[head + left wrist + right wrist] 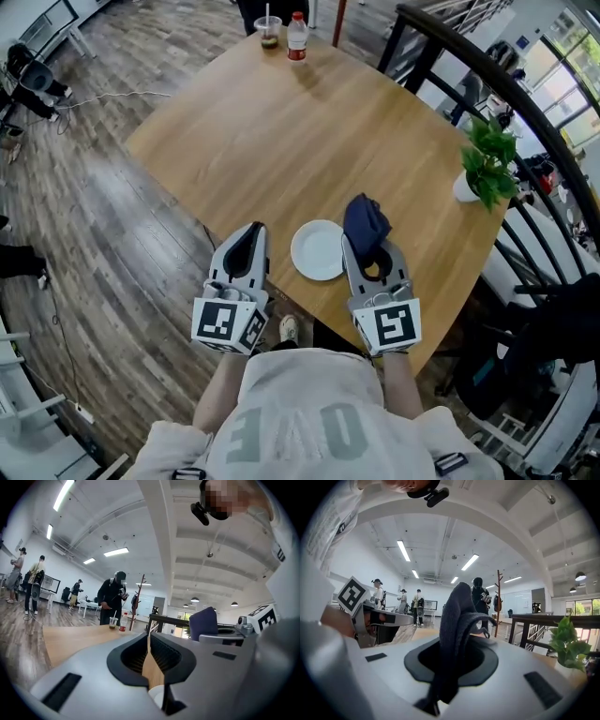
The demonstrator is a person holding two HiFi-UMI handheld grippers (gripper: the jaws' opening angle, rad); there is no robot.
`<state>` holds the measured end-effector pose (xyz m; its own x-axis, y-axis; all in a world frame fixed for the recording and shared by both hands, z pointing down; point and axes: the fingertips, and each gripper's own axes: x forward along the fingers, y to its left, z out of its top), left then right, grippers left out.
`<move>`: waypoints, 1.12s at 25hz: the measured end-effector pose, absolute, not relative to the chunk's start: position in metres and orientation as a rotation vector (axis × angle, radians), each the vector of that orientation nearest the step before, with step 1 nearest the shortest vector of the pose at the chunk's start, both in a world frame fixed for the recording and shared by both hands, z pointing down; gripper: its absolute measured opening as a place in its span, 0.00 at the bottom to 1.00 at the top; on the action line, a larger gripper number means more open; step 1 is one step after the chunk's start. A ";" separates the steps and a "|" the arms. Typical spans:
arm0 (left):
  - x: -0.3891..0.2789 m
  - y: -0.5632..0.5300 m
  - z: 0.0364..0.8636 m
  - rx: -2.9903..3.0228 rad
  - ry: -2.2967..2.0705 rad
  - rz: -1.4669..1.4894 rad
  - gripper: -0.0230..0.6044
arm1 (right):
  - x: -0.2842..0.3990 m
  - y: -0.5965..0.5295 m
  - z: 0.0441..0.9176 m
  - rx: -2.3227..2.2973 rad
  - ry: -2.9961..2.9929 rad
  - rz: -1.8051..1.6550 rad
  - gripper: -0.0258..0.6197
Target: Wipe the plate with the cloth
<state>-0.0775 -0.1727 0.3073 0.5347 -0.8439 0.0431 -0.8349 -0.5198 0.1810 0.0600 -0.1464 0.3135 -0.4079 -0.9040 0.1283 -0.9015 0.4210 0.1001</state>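
1. Head view: wood-topped counter (pixel 281 141) over plank flooring is shown, with a bottle (pixel 297 37) and a cup (pixel 268 32) at its far edge and a potted plant (pixel 487 164) at the right. The plate (pixel 319 250) is seen lying flat near the near edge, between the left tongs (pixel 251 230) and the right tongs (pixel 364 246). The dark cloth (pixel 366 217) is carried bunched at the tip of the right tongs, just beside the plate's right rim. Whether it touches the plate cannot be told.
2. Left gripper view: the jaws are seen closed together with nothing between them. Bare counter and a sliver of white plate rim are visible below them, so the plate is not being held.
3. Right gripper view: the jaws are clamped on the cloth, which stands up between them in folds.
4. Progress, as judged: the cloth has been secured, but wiping is not shown under way. The cloth is yet to be laid on the plate's face and drawn across it, with the plate perhaps steadied by the left tongs.
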 end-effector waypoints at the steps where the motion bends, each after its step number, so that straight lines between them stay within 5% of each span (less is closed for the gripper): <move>1: -0.077 -0.175 0.309 2.583 -1.440 -0.072 0.05 | 0.063 -0.147 0.316 1.610 -2.502 -0.021 0.13; 7: -0.066 -0.179 0.356 2.445 -1.347 0.046 0.07 | 0.080 -0.141 0.331 1.611 -2.435 0.021 0.13; 11: -0.046 -0.192 0.398 2.306 -1.173 0.065 0.28 | 0.090 -0.153 0.336 1.617 -2.430 0.015 0.13; 28: -0.028 -0.137 0.544 1.706 -0.816 0.227 0.29 | 0.085 -0.163 0.403 1.227 -2.343 -0.020 0.13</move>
<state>-0.0280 -0.1370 0.5439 0.7377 -0.3966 0.5463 -0.6220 -0.0845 0.7785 0.0853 -0.1625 0.4026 -0.4744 -0.7761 0.4155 -0.7688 0.5952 0.2339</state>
